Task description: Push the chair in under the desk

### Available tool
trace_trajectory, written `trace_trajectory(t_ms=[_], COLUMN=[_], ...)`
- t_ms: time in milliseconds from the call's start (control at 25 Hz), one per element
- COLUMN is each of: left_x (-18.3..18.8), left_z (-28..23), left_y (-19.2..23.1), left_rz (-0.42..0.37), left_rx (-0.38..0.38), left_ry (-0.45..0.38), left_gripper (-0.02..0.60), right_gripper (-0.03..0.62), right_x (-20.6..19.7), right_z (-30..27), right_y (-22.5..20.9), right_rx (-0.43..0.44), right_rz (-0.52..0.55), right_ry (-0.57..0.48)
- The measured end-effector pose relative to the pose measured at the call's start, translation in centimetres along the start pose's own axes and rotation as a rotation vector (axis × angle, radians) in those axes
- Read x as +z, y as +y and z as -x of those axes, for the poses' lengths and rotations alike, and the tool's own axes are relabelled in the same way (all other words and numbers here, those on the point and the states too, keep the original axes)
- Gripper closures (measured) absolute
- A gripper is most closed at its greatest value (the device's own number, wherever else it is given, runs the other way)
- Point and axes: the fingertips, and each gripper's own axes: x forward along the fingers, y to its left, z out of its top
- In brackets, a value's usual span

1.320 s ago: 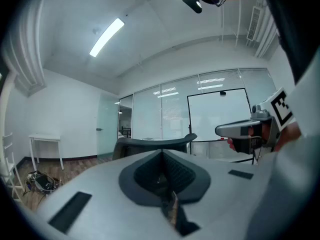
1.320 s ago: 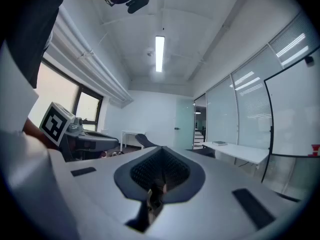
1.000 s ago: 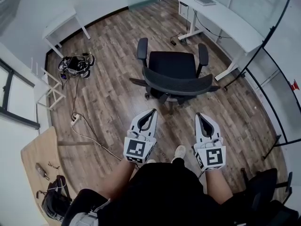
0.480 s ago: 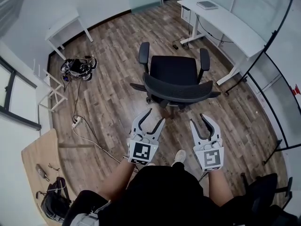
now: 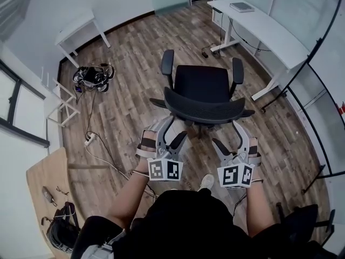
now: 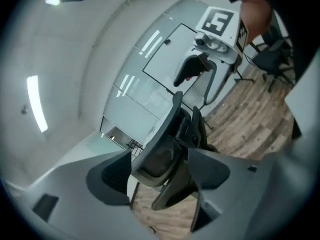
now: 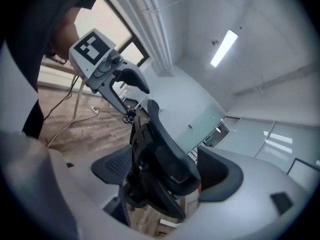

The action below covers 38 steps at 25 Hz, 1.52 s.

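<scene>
Standing on the wood-plank floor (image 5: 124,85), the black office chair (image 5: 204,84) is well apart from the white desk (image 5: 272,31) at the upper right. Its mesh backrest (image 5: 207,106) is turned toward the person, with the seat facing away. The left gripper (image 5: 171,132) and right gripper (image 5: 229,137) are held just behind the backrest, one toward each end. Both have just been opening their jaws, which now stand wide. In each gripper view the backrest's edge shows in the gap between the pads, but neither pair presses on it. A small white table (image 5: 80,26) stands at the upper left.
</scene>
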Motion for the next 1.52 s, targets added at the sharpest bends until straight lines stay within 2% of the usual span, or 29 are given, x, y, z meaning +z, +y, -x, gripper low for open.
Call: trace_trajectory(t_ms=[120,200,360,440,640,840,960,1200,1360,1400,1520], left_x=[-0.3,-0.4,-1.7,-2.5,-3.1,-3.2,-3.1,-2.2,-1.8,-1.8,-1.7], left_z=[-1.5,-2.6,-5.2,-6.2,-8.1,-9.6,-10.4,-11.8,-12.4,-12.6,-13.4], left_y=[0.8,1.2,1.3,1.1,1.0,-0.1,-0.4,1.8,1.5,1.4,1.4], left_rz=[-0.202,-0.305,-0.458,-0.512,-0.520,-0.462,-0.455,-0.472,-0.462,-0.462,-0.475], left_rx=[0.016,0.012,-0.034,-0.049,-0.087,-0.121,-0.133,-0.041,-0.031,-0.031,-0.033], left_ry=[0.049,0.080,0.147,0.172,0.200,0.210,0.201,0.155,0.130,0.131,0.142], left_gripper=[0.225,0.220,0.216,0.215,0.215,0.215,0.202,0.201,0.201,0.201,0.201], right_gripper=[0.200,0.200,0.201,0.209,0.218,0.224,0.225,0.227,0.311,0.311,0.245], right_x=[-0.4,-0.7,-1.7,-1.8,-2.0,-3.3,-4.1,-3.3,-4.0,-4.3,-5.0], right_z=[-1.4,-2.3,-4.4,-5.3,-7.6,-8.5,-9.3,-10.3,-10.4,-10.5,-11.0], right_y=[-0.2,-0.5,-0.9,-1.1,-1.3,-1.3,-1.3,-1.9,-2.0,-2.0,-2.2], right_rx=[-0.005,0.001,0.008,0.010,0.039,0.051,0.068,0.051,0.051,0.049,0.043], right_rz=[0.175,0.271,0.496,0.562,0.620,0.668,0.658,0.619,0.629,0.625,0.591], right_ry=[0.036,0.065,0.156,0.187,0.225,0.257,0.287,0.240,0.255,0.259,0.263])
